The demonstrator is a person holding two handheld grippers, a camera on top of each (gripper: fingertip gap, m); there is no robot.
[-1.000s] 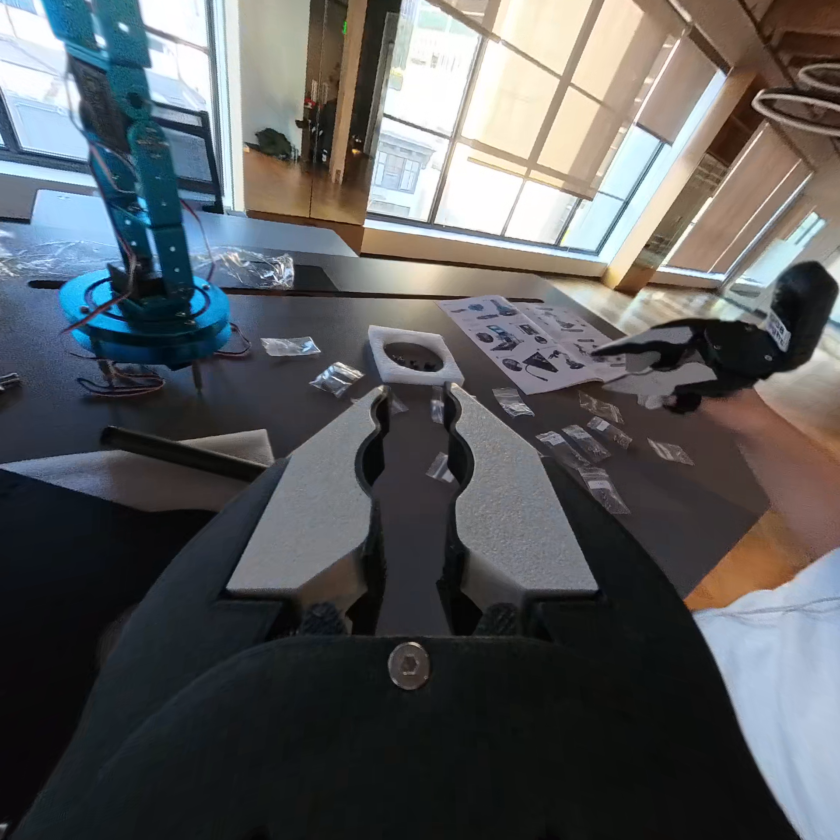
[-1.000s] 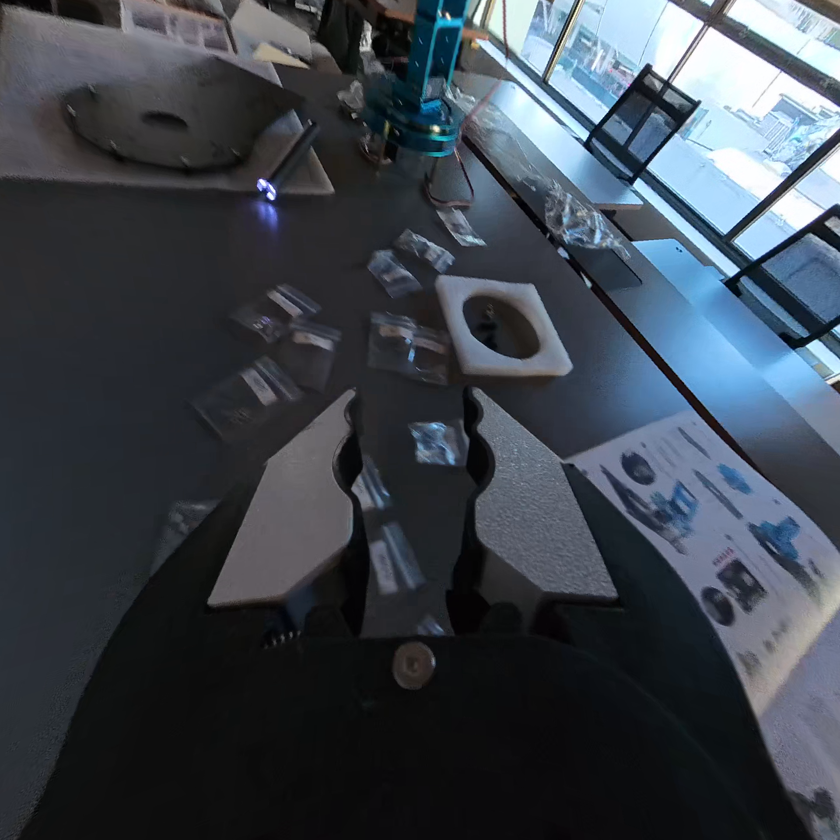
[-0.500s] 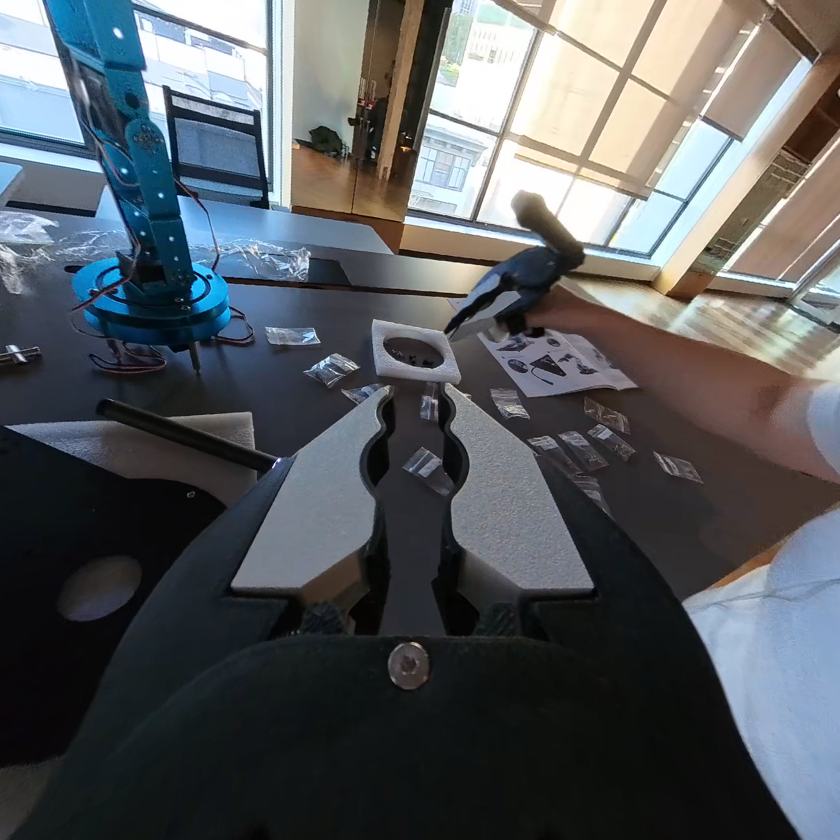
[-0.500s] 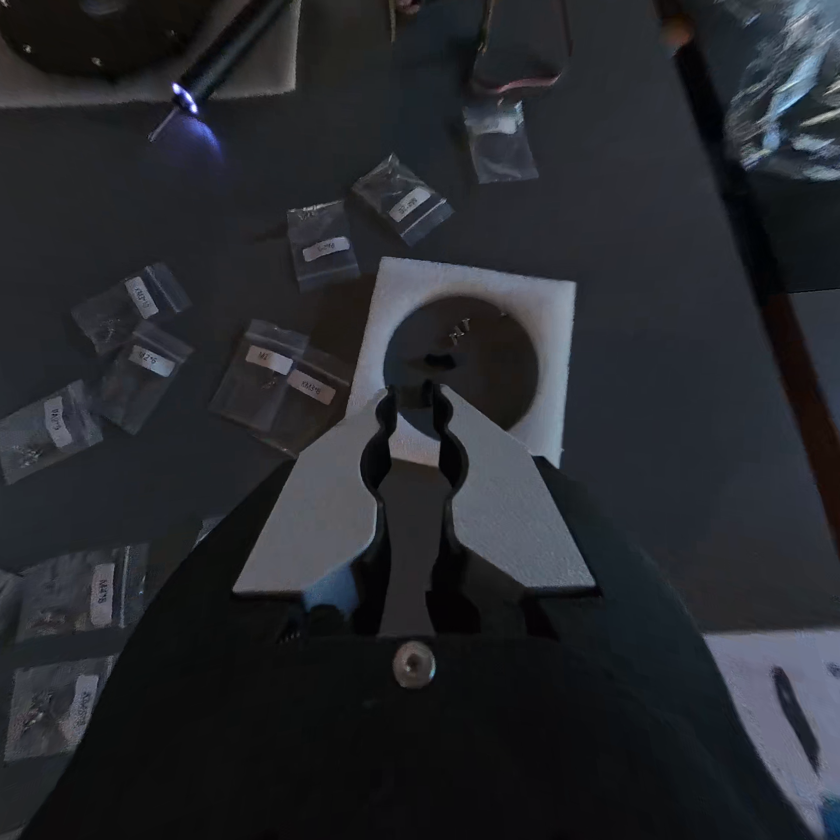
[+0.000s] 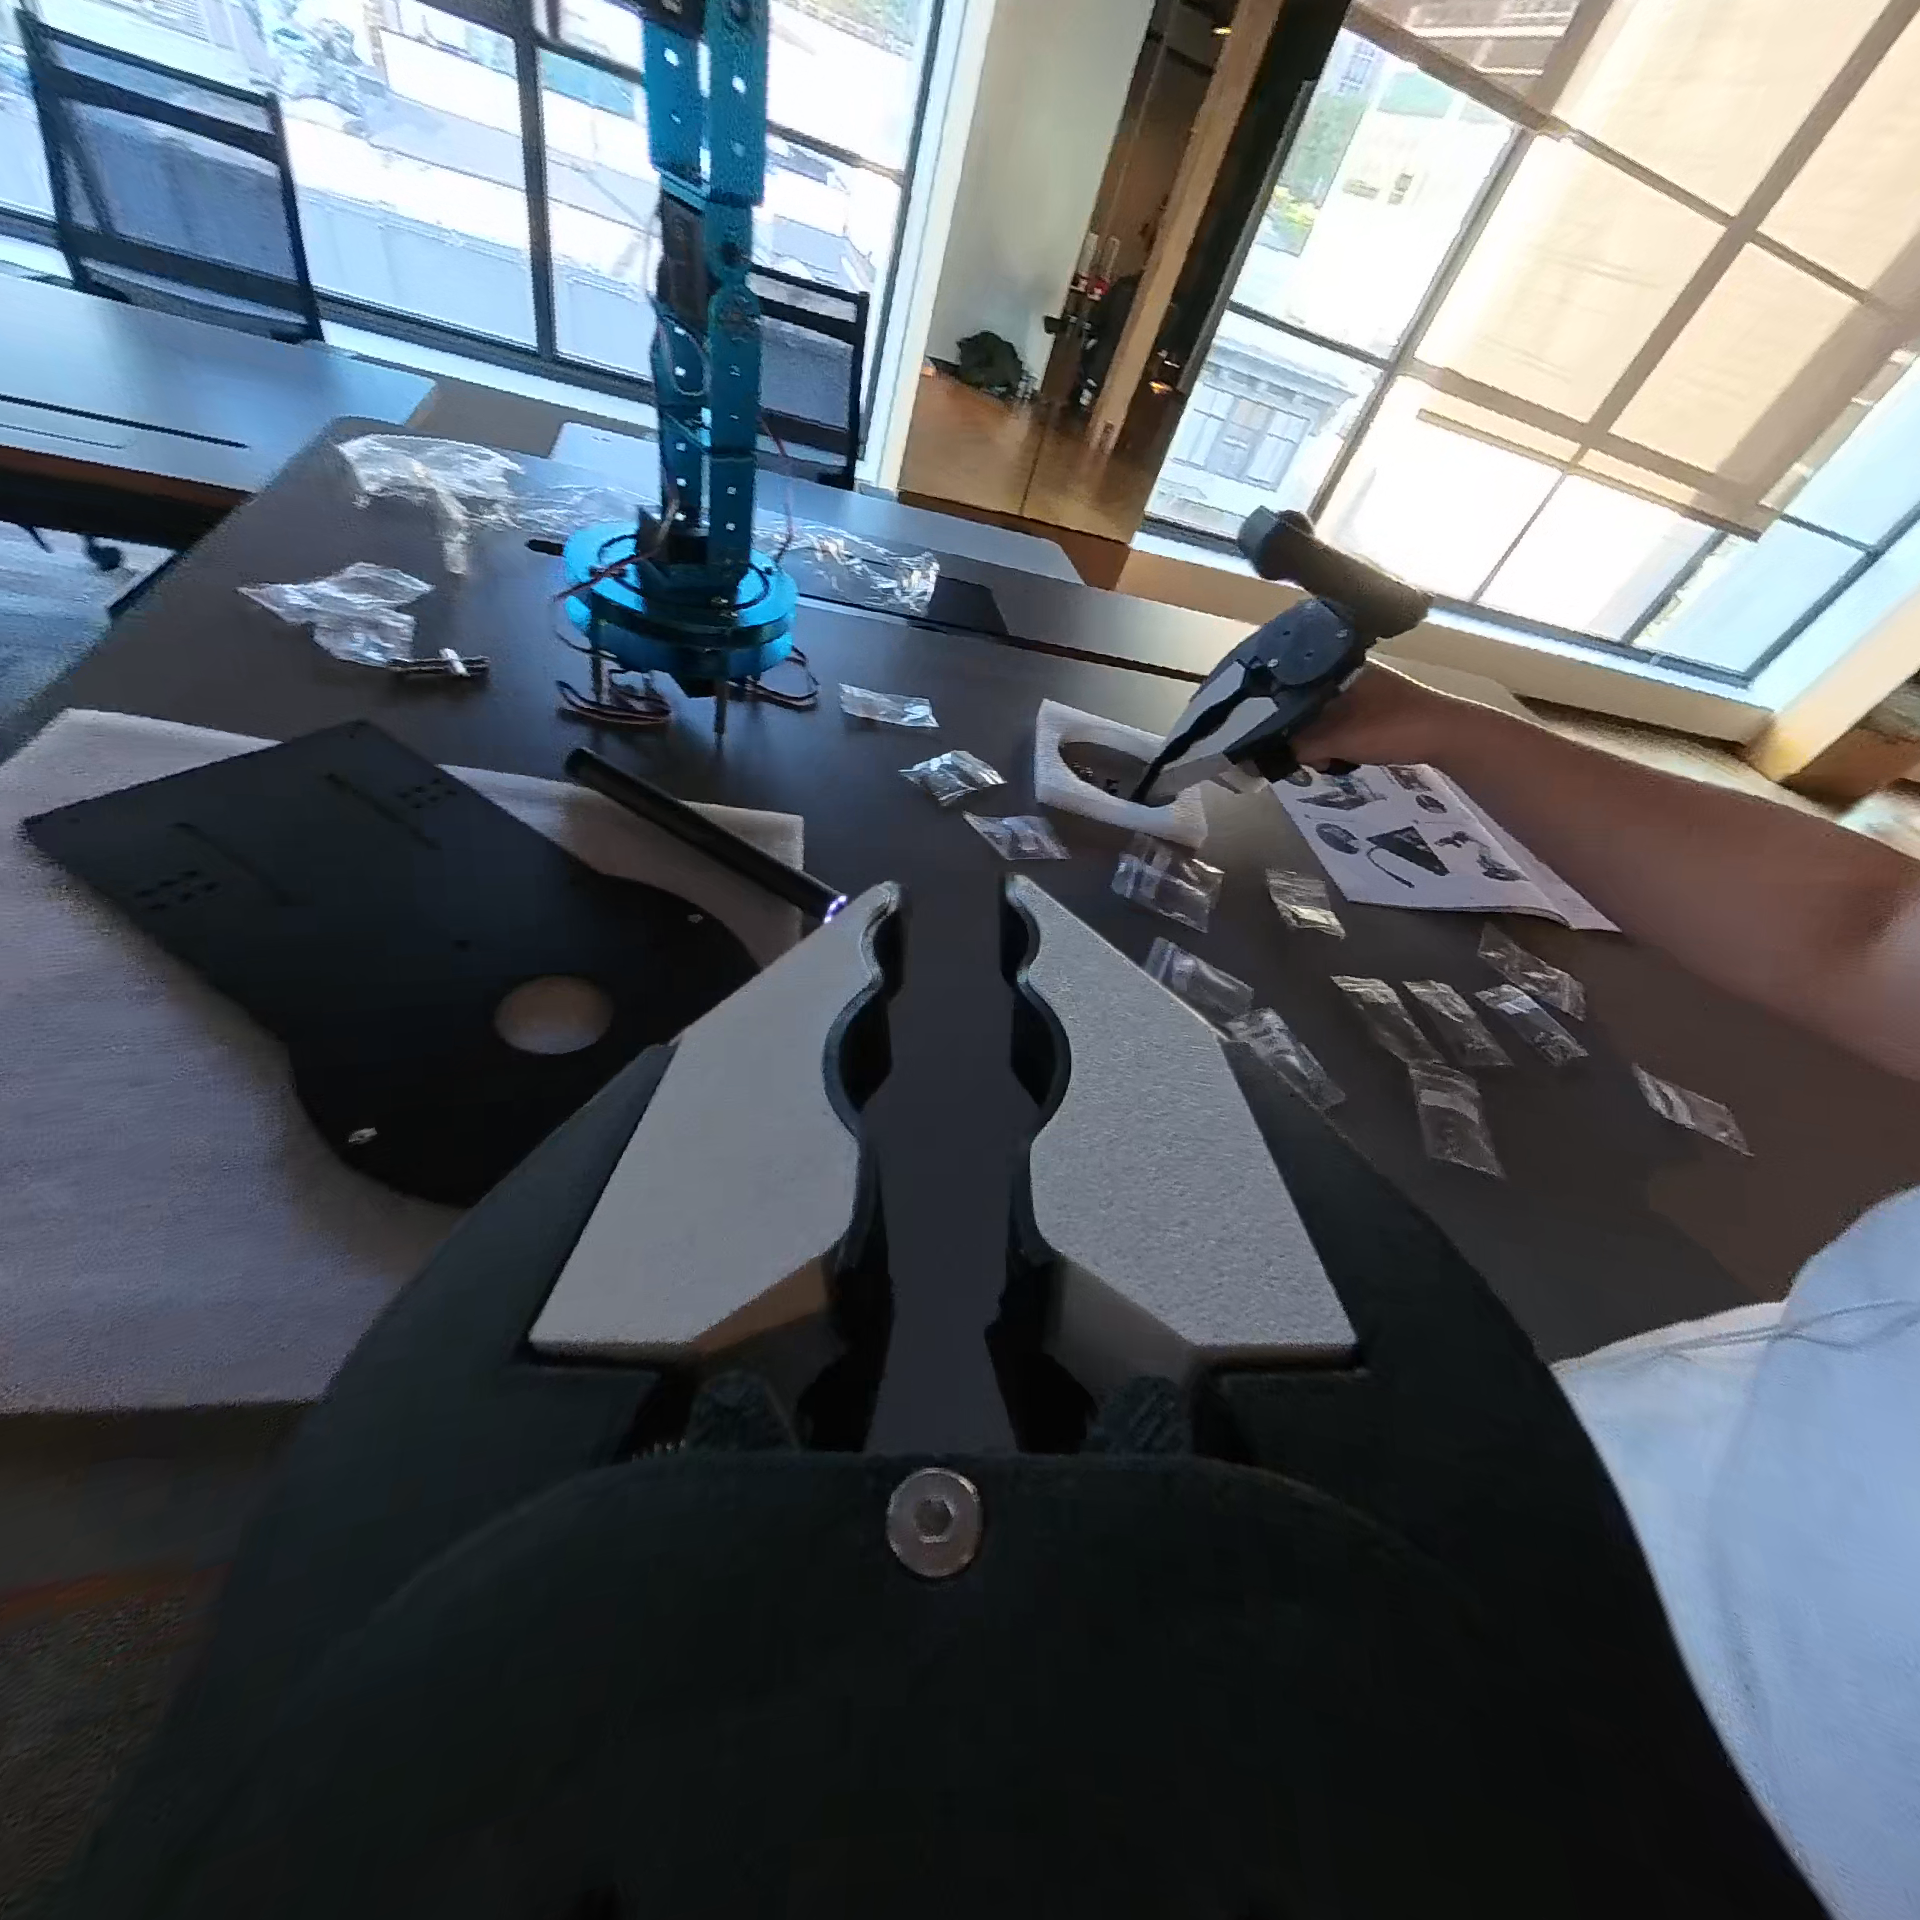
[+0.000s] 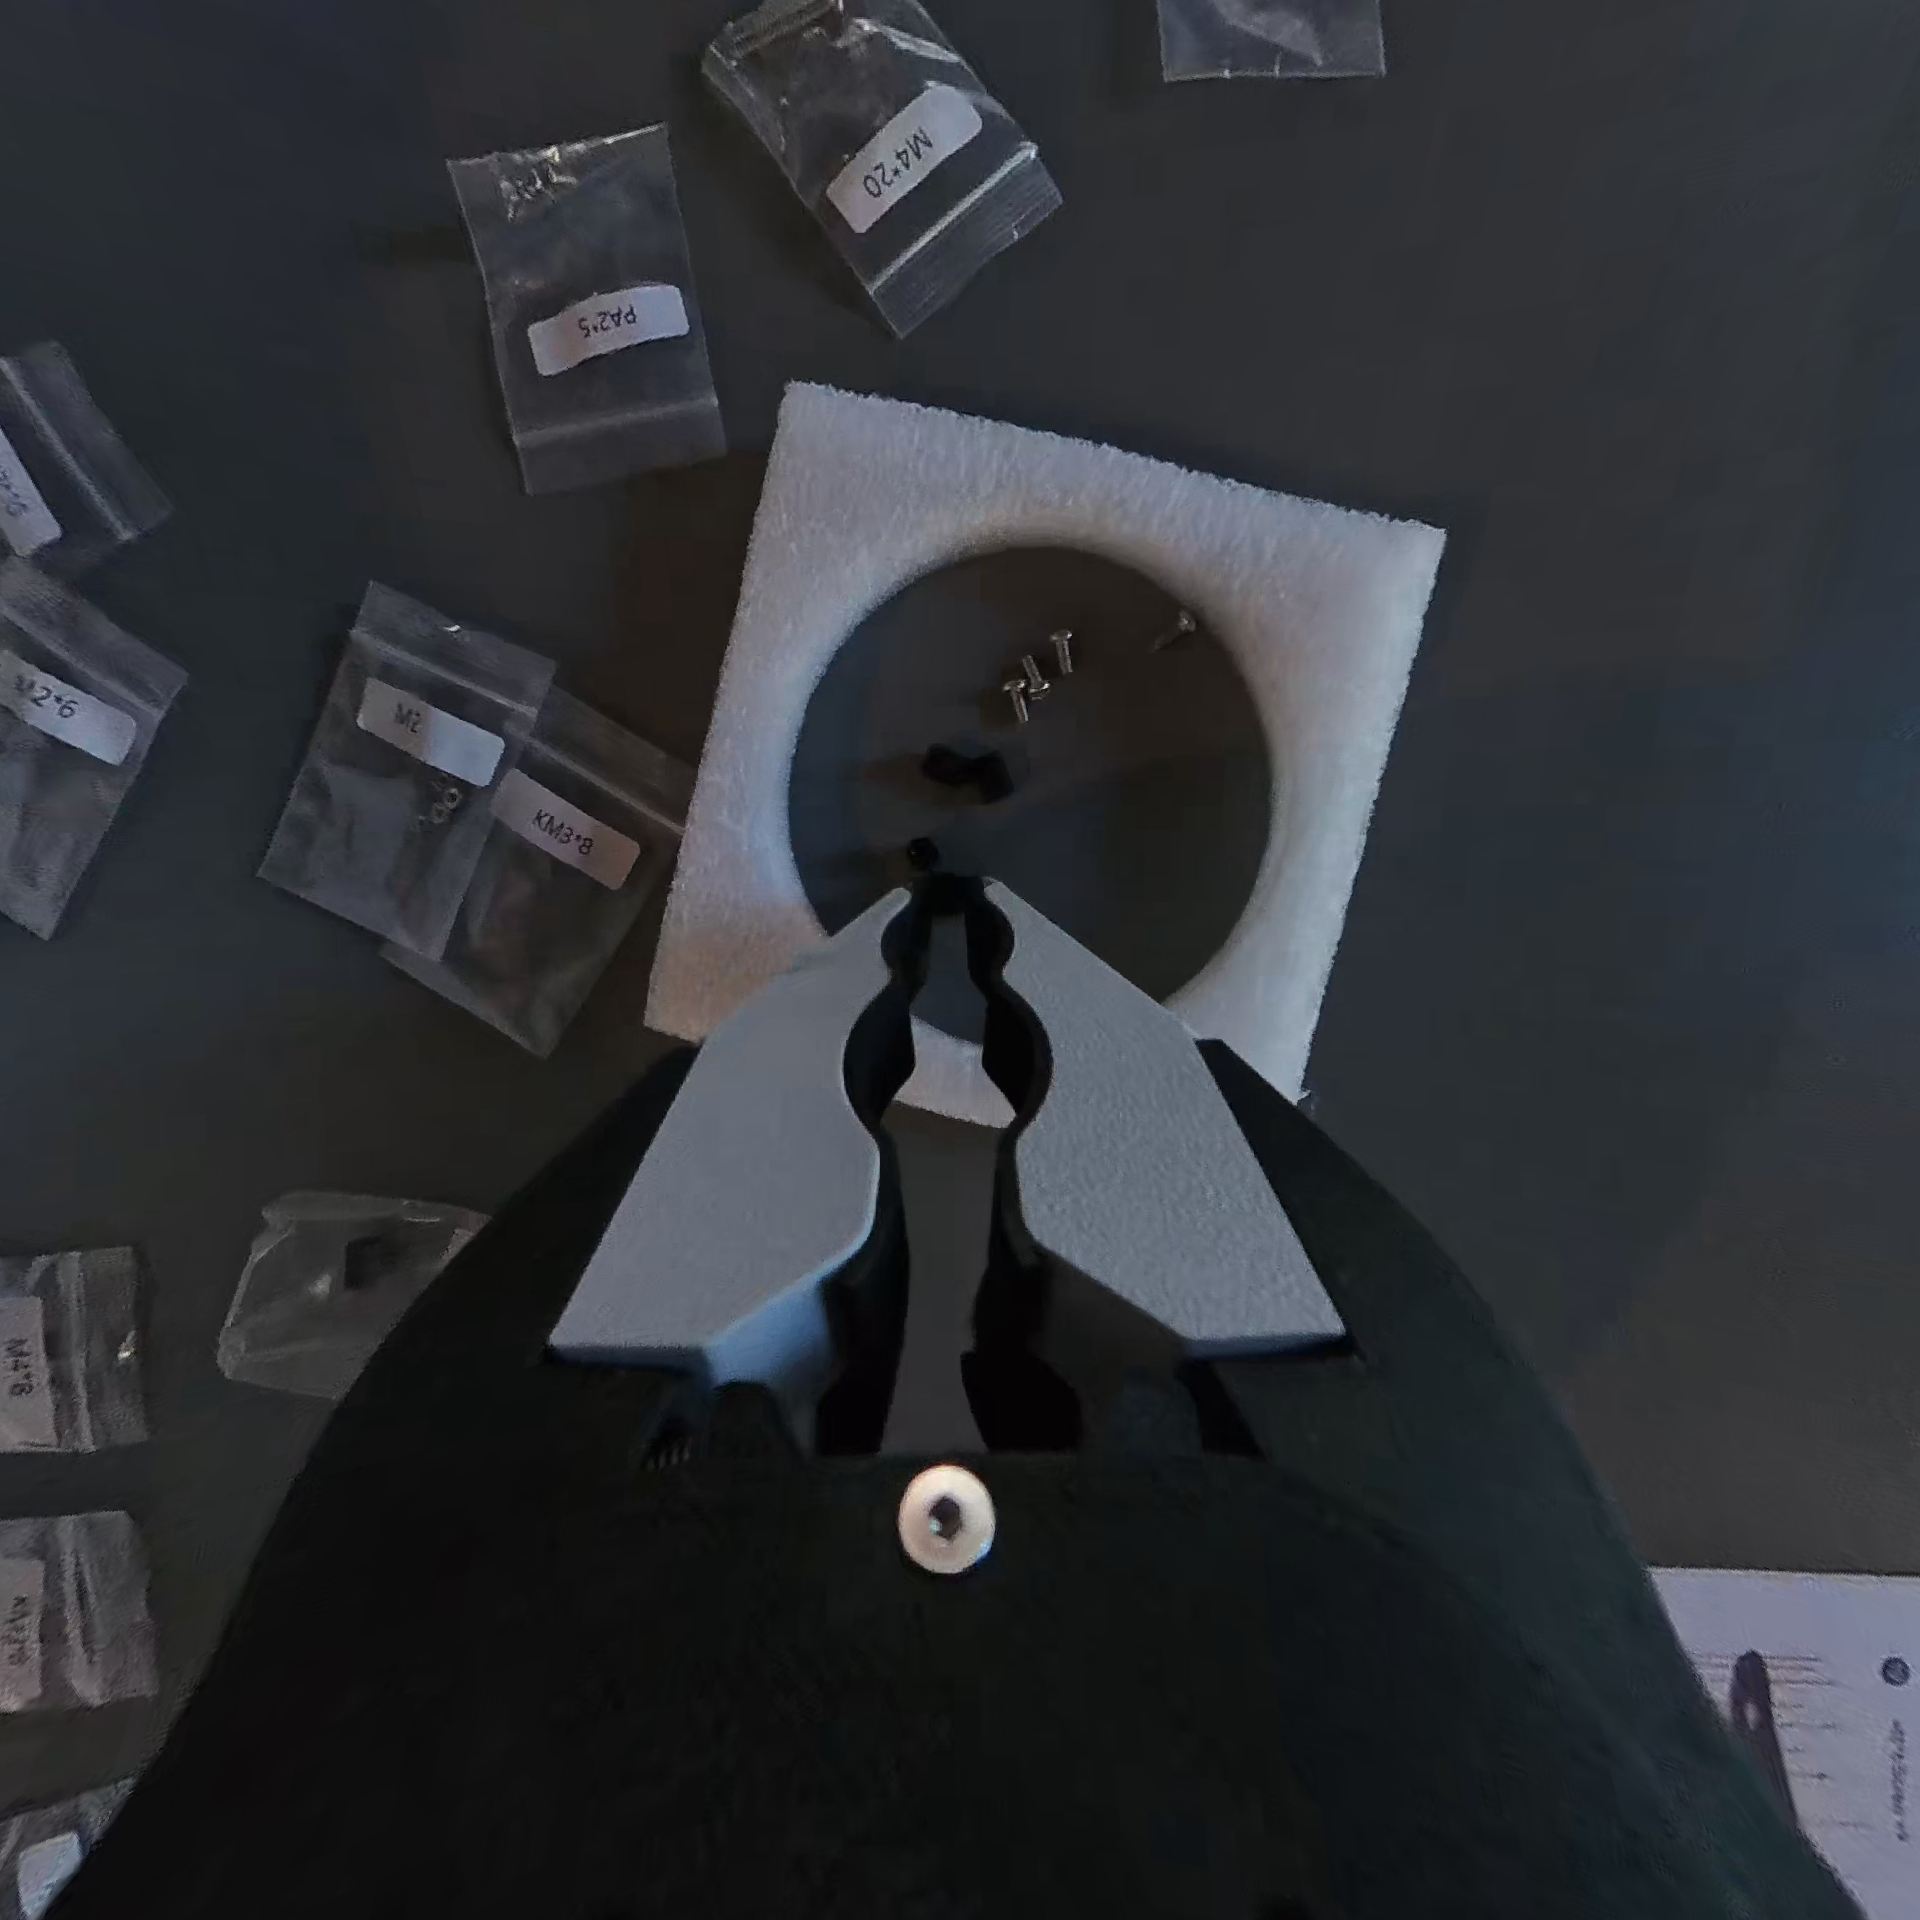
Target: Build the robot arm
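Observation:
My right gripper (image 6: 943,891) points down into the round hole of a white foam frame (image 6: 1039,499) on the dark table. Its tips are closed to a narrow gap with a small black screw (image 6: 940,881) pinched between them. Another black screw (image 6: 923,852), a black part (image 6: 961,769) and a few silver screws (image 6: 1034,675) lie inside the hole. In the left wrist view the right gripper (image 5: 1143,795) dips into the foam frame (image 5: 1060,727). My left gripper (image 5: 951,894) is open and empty, held above the table beside a black rod-shaped tool (image 5: 696,821).
Several small labelled plastic bags (image 6: 592,322) lie left of and behind the foam, and more (image 5: 1455,1039) lie to the right. A blue robot arm (image 5: 707,416) stands at the back. A black metal plate (image 5: 343,914) rests on foam at left. A printed sheet (image 5: 1423,842) lies right.
My right gripper swung over the foam frame, dropped into its hole and narrowed its jaws onto a black screw. My left gripper turned left and stayed open.

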